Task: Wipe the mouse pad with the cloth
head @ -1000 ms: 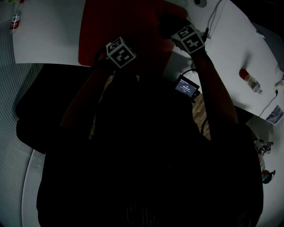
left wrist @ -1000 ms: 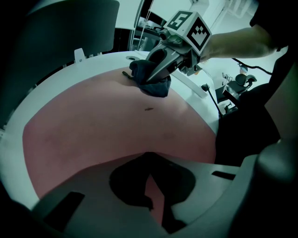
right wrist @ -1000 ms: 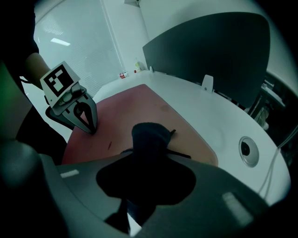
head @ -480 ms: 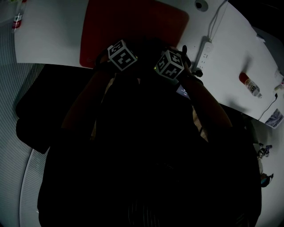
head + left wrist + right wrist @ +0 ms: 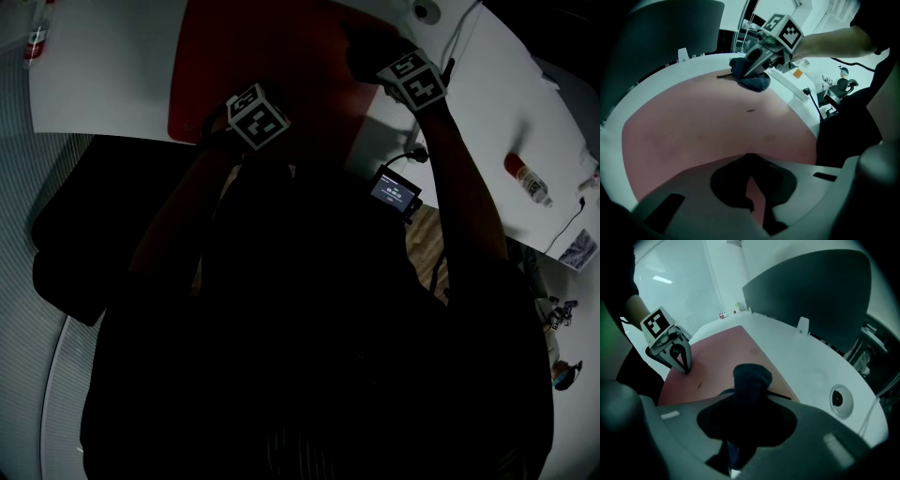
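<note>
Mouse pad (image 5: 272, 66) is being pressed near its front edge by the left gripper (image 5: 686, 367), jaws squeezed together. Cloth (image 5: 751, 380) is being pinched by the right gripper (image 5: 751, 70) at the pad's far corner.

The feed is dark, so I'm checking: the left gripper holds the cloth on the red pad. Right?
Wrong gripper. The right gripper holds the cloth on the red pad, not the left gripper. The right gripper view shows its jaws shut on the cloth; the left gripper view shows only pad at the left's jaws.
</note>
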`<state>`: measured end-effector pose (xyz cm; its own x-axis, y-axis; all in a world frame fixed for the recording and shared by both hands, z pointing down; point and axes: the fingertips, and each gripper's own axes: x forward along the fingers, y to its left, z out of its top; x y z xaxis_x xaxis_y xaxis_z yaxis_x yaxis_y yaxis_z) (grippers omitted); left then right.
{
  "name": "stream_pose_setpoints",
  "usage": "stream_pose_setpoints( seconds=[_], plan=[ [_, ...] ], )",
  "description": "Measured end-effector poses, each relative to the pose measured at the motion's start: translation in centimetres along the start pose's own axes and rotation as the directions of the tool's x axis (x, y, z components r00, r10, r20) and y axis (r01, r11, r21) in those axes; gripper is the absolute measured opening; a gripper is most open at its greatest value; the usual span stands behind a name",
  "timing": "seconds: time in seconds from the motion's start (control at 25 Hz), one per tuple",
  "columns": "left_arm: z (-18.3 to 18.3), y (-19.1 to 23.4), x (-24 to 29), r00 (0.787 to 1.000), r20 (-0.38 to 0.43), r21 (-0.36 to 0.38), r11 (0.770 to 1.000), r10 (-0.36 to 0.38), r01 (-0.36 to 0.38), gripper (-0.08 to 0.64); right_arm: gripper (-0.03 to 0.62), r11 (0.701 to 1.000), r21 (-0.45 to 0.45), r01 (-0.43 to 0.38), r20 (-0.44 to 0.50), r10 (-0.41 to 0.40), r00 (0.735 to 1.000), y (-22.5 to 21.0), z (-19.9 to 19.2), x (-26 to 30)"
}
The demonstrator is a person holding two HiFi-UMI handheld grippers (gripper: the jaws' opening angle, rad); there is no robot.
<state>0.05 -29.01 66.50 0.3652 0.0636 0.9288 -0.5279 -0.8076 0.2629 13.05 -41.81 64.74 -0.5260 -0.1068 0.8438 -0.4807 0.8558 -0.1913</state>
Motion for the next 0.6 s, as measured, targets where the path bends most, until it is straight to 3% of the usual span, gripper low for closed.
stream_pose_setpoints(
  seconds=[0.2,0.36,0.48,0.6],
  plan=[
    [0.2,-0.1,0.1,1.0,0.013,-0.005,1.0,0.004,-0.004,0.0,0.097,0.997,0.041,0.059,0.008,-0.06,0.998,0.6,0.0,-0.2],
    [0.1,-0.1,0.0,1.0,0.016,-0.005,1.0,-0.001,0.001,0.0,0.097,0.993,-0.087,-0.079,-0.041,0.076,0.996,9.8,-0.8,1.7],
    [0.5,-0.2,0.1,1.0,0.022,-0.002,1.0,-0.003,0.003,0.0,0.097,0.957,-0.219,-0.19,-0.08,0.176,0.981,16.7,-1.7,3.1],
    [0.4,-0.2,0.1,1.0,0.025,-0.006,1.0,0.002,-0.002,0.0,0.097,0.924,-0.294,-0.245,-0.097,0.226,0.969,19.1,-2.1,3.5]
  ],
)
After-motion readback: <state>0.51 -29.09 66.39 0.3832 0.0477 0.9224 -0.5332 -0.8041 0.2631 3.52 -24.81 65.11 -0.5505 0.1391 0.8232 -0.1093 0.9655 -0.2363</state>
